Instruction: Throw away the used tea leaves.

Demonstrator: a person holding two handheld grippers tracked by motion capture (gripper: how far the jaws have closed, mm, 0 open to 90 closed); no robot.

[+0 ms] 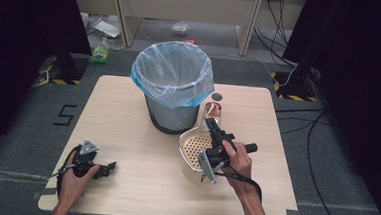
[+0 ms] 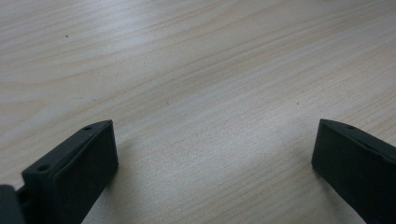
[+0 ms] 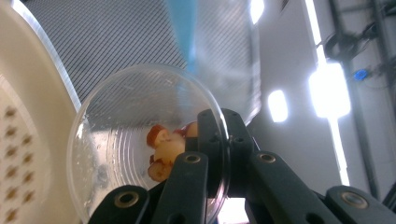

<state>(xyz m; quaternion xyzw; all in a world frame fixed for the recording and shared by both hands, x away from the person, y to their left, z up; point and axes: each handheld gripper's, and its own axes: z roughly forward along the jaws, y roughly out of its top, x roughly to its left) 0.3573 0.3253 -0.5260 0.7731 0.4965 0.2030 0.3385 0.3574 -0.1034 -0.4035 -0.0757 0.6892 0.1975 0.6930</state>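
The right tool (image 3: 219,154) pinches the rim of a clear cup (image 3: 140,149) of fruit bits, lifted beside the bin (image 1: 172,86) above the cream strainer (image 1: 193,153), likely to tip it in, while the left tool (image 1: 108,168) rests wide open on the worktop (image 1: 126,148).

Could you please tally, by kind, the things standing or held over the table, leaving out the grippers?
Waste bin with a plastic liner: 1
Cream perforated colander: 1
Clear plastic cup with food scraps, gripped at its rim by the right hand-held gripper: 1
Total: 3
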